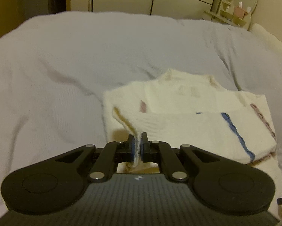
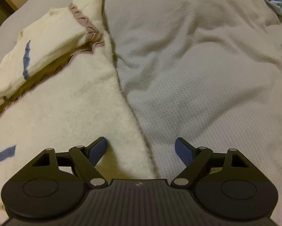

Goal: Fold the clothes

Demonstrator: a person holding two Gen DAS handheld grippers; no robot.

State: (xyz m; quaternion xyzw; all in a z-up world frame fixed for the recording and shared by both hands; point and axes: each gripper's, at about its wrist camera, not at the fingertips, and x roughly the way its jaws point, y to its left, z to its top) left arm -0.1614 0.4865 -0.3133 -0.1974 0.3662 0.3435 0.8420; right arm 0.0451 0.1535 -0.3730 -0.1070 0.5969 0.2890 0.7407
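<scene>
– So, the left gripper [image 1: 137, 146]?
– Clamped on a hem of the cream sweater [image 1: 207, 128], lifting that edge off the bedspread [image 1: 65, 66].
– And the right gripper [image 2: 141, 148]?
– Spread wide, straddling the sweater's side edge; bare bedspread stretches beyond it

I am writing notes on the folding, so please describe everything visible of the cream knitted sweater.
The cream fuzzy knitted sweater has a blue stripe and a mauve wavy trim. It lies partly folded on the pale textured bed cover, a sleeve laid across its body. The left gripper is shut on a ribbed edge, lifting it slightly. The right gripper is open, its jaws on either side of the sweater's side edge.
</scene>
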